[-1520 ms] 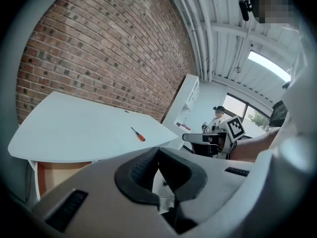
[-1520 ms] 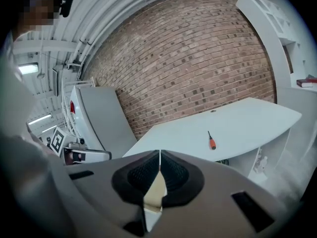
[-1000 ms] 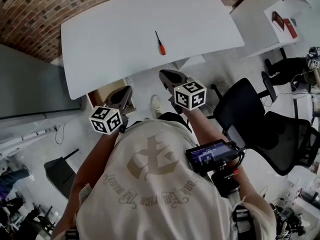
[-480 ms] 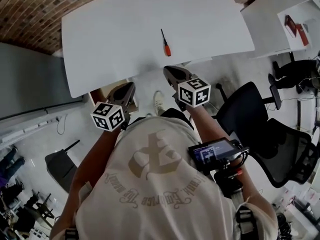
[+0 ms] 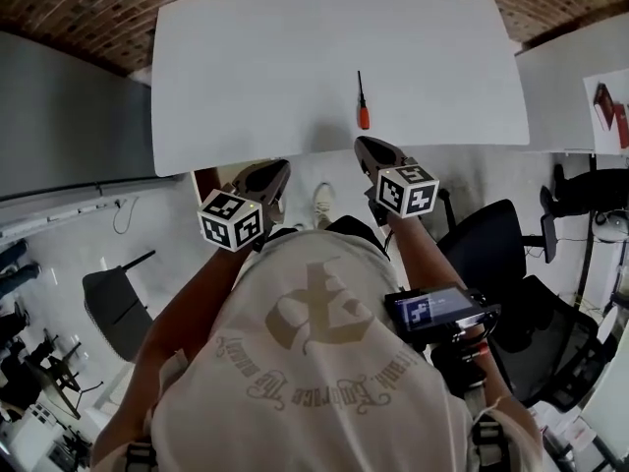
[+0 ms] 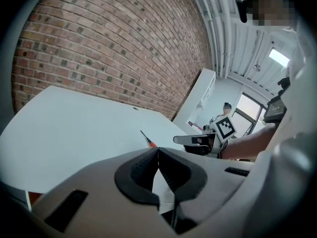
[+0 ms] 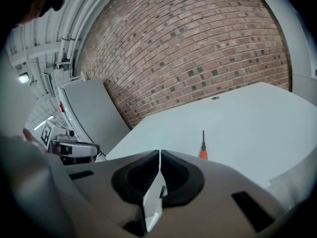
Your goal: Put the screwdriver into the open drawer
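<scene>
Approach step, nothing grabbed yet. Screwdriver (image 5: 362,106) flat on table (image 5: 246,67), orange handle nearest, just beyond right gripper (image 5: 364,144), not touching. Left gripper (image 5: 279,167) and right gripper both closed, empty. Next, likely: spread right jaws, straddle handle, clamp.

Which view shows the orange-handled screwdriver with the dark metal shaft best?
The head view: the orange-handled screwdriver lies whole on the white table. The right gripper view cuts off its handle end; the left gripper view shows only the shaft and some orange.

Open tabletop (image 5: 246,67) all round the screwdriver (image 5: 361,101); brick wall (image 5: 88,8) behind.
</scene>
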The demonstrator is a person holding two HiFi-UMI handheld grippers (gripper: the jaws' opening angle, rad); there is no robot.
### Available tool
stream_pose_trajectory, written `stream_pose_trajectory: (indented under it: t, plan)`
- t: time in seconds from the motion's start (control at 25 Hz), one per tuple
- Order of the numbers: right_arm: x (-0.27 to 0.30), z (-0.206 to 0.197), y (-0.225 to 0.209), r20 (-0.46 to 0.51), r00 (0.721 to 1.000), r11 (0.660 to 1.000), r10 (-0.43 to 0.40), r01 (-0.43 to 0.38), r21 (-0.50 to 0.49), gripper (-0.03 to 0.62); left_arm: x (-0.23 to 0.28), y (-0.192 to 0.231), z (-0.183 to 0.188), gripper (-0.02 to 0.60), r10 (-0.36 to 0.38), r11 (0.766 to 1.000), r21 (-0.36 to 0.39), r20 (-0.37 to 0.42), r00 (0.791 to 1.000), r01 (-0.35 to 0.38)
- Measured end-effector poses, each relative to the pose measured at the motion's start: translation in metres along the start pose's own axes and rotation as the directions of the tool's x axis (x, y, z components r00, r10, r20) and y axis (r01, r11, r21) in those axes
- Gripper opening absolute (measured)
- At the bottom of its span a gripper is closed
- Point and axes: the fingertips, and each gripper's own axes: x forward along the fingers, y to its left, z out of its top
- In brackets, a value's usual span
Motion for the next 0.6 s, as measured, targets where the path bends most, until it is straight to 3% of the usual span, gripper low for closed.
stream_pose_trajectory:
  t: [0.6]
  plan:
    - [0.049,0.009,-0.065,-0.137,0.988,0.997,-0.075,0.078,0.012,0.025,0.025,0.022,0.008,0.02,0.045,0.998,-0.05,-0.001,0.999,-0.045]
